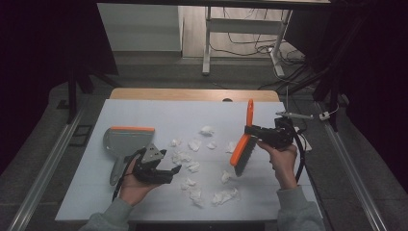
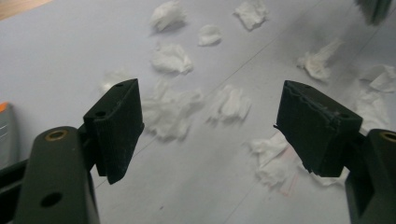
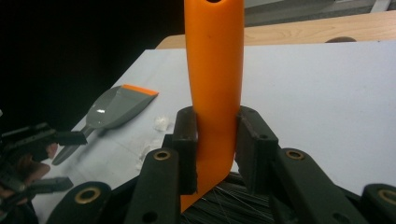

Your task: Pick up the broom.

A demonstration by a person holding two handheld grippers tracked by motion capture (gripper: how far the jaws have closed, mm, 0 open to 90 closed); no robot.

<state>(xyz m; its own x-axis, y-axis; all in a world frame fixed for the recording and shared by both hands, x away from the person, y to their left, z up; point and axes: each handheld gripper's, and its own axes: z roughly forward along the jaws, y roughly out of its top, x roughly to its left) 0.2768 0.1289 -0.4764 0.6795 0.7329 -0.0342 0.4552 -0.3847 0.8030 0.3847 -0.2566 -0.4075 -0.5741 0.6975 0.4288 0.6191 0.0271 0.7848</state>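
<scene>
2 claws: right claw [image 3: 215, 149] clamps the brush [image 3: 214, 88]; left claw [image 2: 210, 126] gapes empty above paper scraps [image 2: 172, 59].

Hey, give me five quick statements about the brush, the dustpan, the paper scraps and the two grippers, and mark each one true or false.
1. The right gripper is shut on the orange brush handle. True.
2. The left gripper holds a scrap of paper. False: its jaws stand wide open with nothing between them, above the scraps.
3. The dustpan lies on the table, on the person's left side. True.
4. The paper scraps are already inside the dustpan. False: they lie scattered on the table between dustpan and brush.
5. The brush lies flat on the table. False: it is held up, handle pointing away from the person.
</scene>
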